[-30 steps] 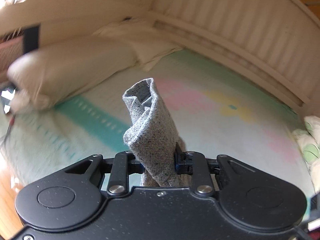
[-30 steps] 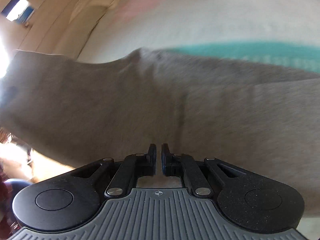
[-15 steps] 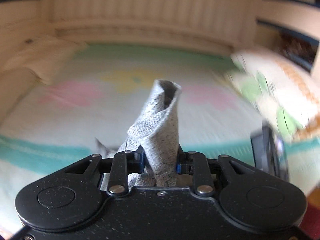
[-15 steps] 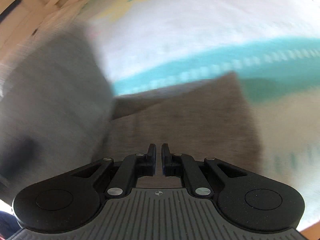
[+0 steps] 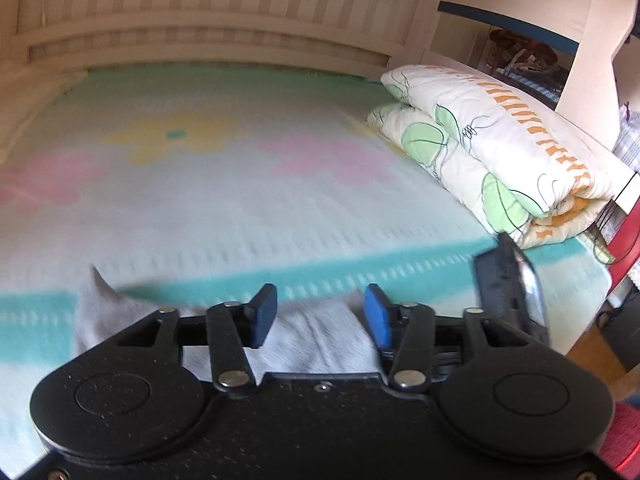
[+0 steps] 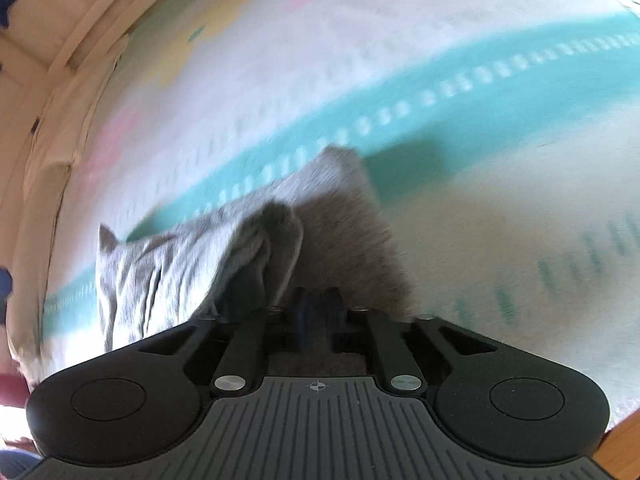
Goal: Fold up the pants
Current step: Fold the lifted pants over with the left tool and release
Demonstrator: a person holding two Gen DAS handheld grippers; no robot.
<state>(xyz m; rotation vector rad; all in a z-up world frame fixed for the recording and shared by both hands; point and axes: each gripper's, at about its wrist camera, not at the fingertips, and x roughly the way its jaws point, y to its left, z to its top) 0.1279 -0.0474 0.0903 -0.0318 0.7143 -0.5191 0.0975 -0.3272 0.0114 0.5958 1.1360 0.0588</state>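
Pants (image 6: 224, 256) lie folded on bed (image 5: 240, 200), one flap rumpled at 9 o'clock.
Left gripper (image 5: 320, 316) opening, cloth between pads, unpinched.
Right gripper (image 6: 316, 300) opening, blurred, grips nothing.
Left: smoothing, maybe another fold.

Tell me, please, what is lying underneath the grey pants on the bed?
The grey pants lie on the pastel blanket, across its teal stripe. Whatever the fabric covers is hidden.

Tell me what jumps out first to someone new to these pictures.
The grey pants lie rumpled on the pastel bedspread across its teal stripe, right in front of both grippers. The left gripper is opening, its blue pads clear of the cloth below. At the bed's right edge sits a folded quilt with green leaves and orange marks.
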